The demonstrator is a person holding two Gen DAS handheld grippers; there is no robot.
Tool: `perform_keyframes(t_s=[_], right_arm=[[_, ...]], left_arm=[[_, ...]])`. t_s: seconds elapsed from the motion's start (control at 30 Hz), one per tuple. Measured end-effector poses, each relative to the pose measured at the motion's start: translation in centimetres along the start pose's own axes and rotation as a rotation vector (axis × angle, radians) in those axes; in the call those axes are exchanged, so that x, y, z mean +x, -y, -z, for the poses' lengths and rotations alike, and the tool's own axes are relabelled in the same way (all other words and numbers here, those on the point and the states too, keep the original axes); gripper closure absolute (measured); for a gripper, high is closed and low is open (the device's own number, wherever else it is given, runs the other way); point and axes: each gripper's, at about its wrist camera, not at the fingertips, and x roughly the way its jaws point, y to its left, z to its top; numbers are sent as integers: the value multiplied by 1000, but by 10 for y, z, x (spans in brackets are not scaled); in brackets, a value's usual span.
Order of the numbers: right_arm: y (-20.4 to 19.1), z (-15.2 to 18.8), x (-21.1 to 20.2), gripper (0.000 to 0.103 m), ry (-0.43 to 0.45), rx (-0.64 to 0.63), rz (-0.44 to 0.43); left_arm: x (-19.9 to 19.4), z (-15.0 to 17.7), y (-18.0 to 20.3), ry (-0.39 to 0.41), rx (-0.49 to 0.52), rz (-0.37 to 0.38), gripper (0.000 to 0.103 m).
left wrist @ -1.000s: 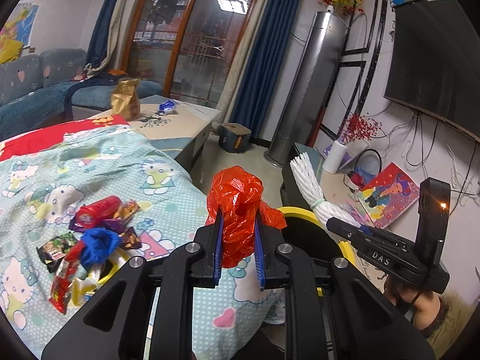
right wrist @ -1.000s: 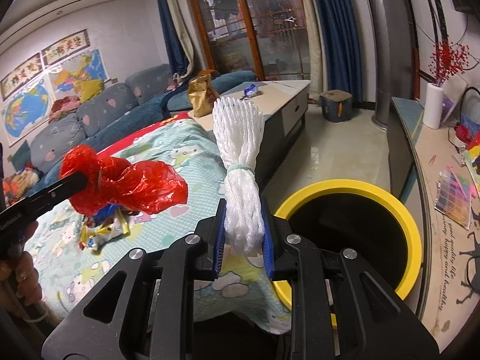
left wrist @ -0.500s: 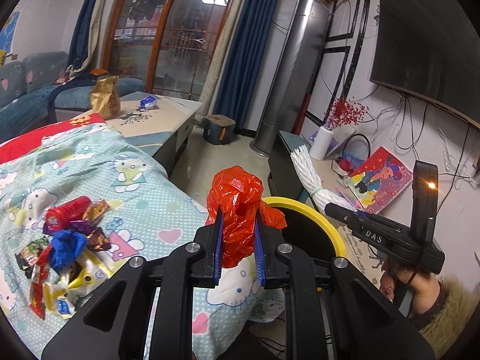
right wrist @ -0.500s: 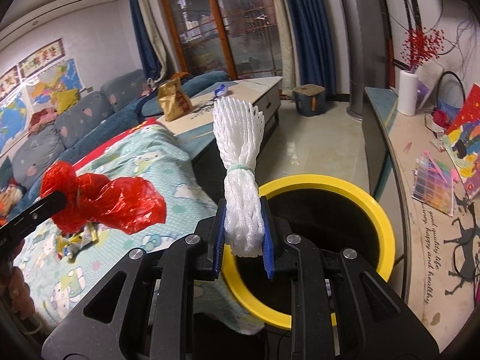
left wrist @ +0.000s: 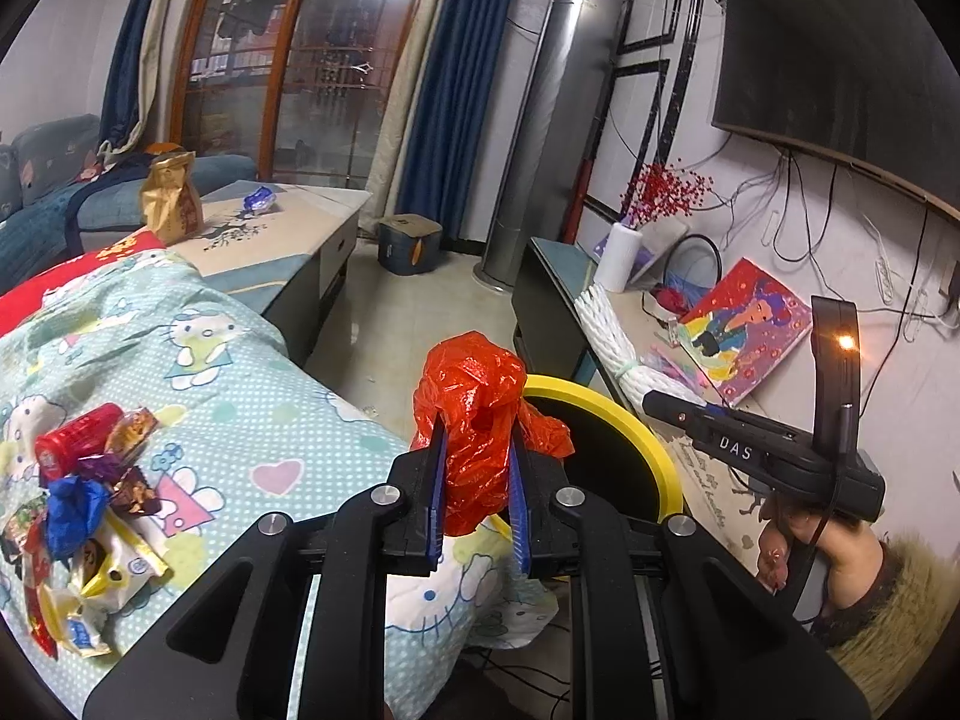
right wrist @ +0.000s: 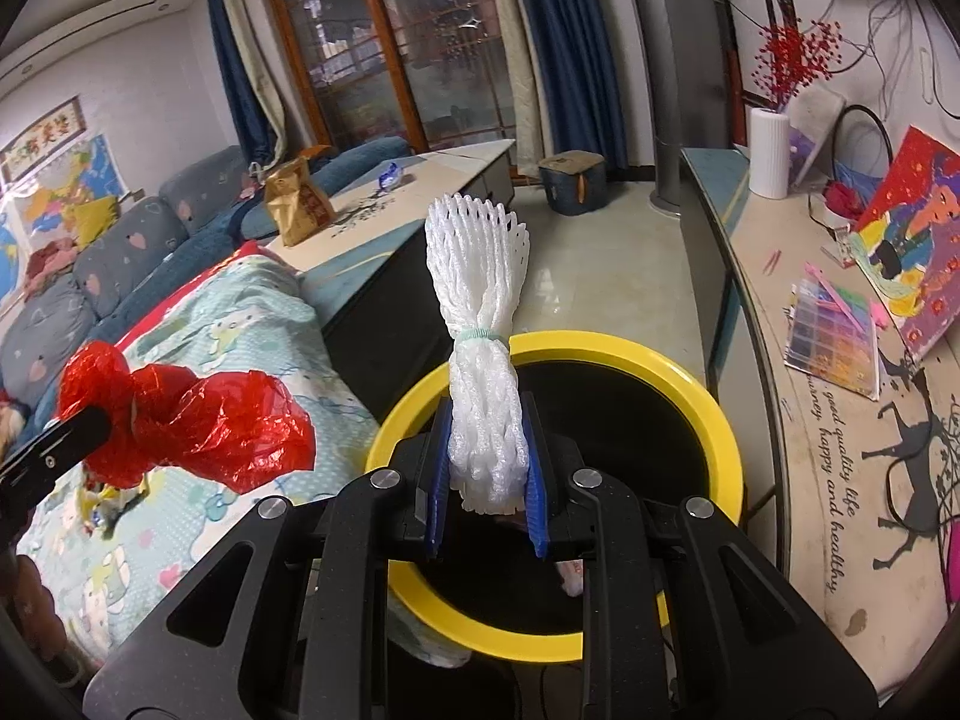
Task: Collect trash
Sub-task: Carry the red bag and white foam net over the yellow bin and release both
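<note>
My left gripper is shut on a crumpled red plastic bag, which stands up between the blue pads near the rim of the yellow-rimmed black bin. My right gripper is shut on a white foam net sleeve tied with a green band; it hangs over the bin's opening. In the right wrist view the red bag shows at left, over the bed's edge. In the left wrist view the foam net and the right gripper's body show at right. Several wrappers lie on the bed.
A bed with a cartoon-print cover fills the left. A low cabinet with a gold snack bag stands behind it. A TV bench with books and a paper roll runs along the right wall. Tiled floor lies between.
Both grippers have swung right and a little down toward the bin. The foam net has gone from beside the bin to over its opening; the red bag has neared the rim.
</note>
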Motion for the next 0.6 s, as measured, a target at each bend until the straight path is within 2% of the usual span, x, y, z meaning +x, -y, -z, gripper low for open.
perform_keyframes(t_s=[0.6], right_arm=[[32,5,14,87,-48,56,45]], left_arm=[[50,10,23,-76,64,32,86]])
